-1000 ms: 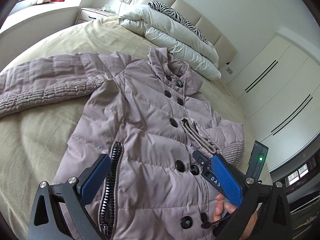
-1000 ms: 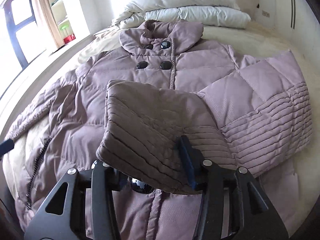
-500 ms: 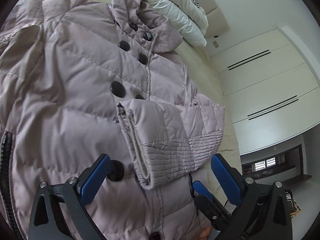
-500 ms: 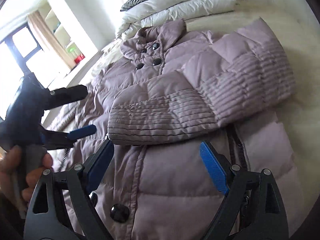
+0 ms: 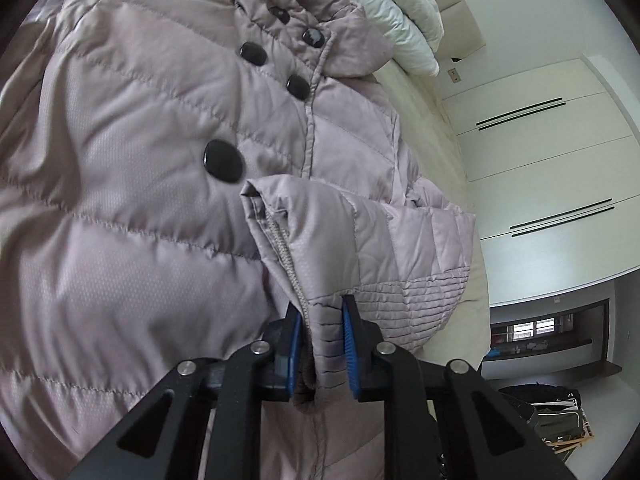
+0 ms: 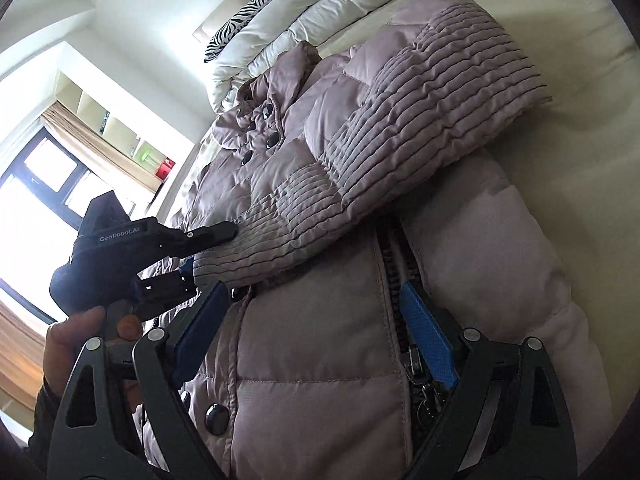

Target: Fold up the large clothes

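A mauve quilted coat (image 5: 132, 184) with black buttons lies front-up on the bed, also in the right wrist view (image 6: 320, 380). One sleeve (image 6: 384, 160) is folded across its front. My left gripper (image 5: 320, 340) is shut on the ribbed cuff (image 5: 320, 320) of that sleeve; it also shows in the right wrist view (image 6: 200, 248) at the cuff end. My right gripper (image 6: 316, 336) is open, low over the coat's lower front, its fingers either side of the panel beside the black side zipper (image 6: 396, 280).
The coat lies on a beige bed (image 6: 568, 128). White duvets (image 6: 320, 12) and a zebra pillow are stacked at the headboard. White wardrobes (image 5: 552, 168) stand beyond the bed's far side. A window with curtains (image 6: 44, 184) is at the other side.
My left gripper has moved in and shut on the sleeve cuff. My right gripper, which let go of the cuff earlier, has dropped lower toward the coat's hem and stays open.
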Tool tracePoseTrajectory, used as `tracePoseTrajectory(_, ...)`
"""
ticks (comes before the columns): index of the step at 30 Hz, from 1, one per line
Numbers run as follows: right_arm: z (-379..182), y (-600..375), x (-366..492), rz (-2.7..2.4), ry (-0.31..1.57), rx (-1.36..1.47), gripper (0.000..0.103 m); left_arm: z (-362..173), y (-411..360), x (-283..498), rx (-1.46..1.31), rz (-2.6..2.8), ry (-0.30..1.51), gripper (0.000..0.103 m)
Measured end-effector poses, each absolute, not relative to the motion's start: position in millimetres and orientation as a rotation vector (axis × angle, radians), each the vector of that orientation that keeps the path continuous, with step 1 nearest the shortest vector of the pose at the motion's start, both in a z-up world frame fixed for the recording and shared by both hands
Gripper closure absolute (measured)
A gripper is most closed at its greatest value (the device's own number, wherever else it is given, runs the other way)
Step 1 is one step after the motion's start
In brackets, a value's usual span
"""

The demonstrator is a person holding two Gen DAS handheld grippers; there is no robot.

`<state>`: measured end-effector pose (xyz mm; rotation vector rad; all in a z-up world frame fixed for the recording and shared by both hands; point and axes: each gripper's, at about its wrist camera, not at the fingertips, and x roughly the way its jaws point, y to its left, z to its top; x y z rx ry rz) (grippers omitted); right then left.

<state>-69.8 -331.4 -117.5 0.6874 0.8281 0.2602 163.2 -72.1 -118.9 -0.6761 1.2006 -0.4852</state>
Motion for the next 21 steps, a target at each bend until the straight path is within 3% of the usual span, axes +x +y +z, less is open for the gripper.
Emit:
tracePoseTrajectory(6,-107.6,-362.6,-65.8,0.311,0.769,0.878,0.015,-50.1,-28.7,189.7,-0.655,-0.46,1.026,0.085)
tracePoseTrajectory(12,-107.3,-408.4,-27.2,0.369,0.617,1.276,0.015,20.7,19.4,214.1,-0.663,-0.429,0.851,0.085)
tracePoseTrajectory(21,-133.4,-402.4,81.3,0.397,0.62,1.564,0.015,44.1,69.1,235.9,-0.712,-0.39,0.751,0.085)
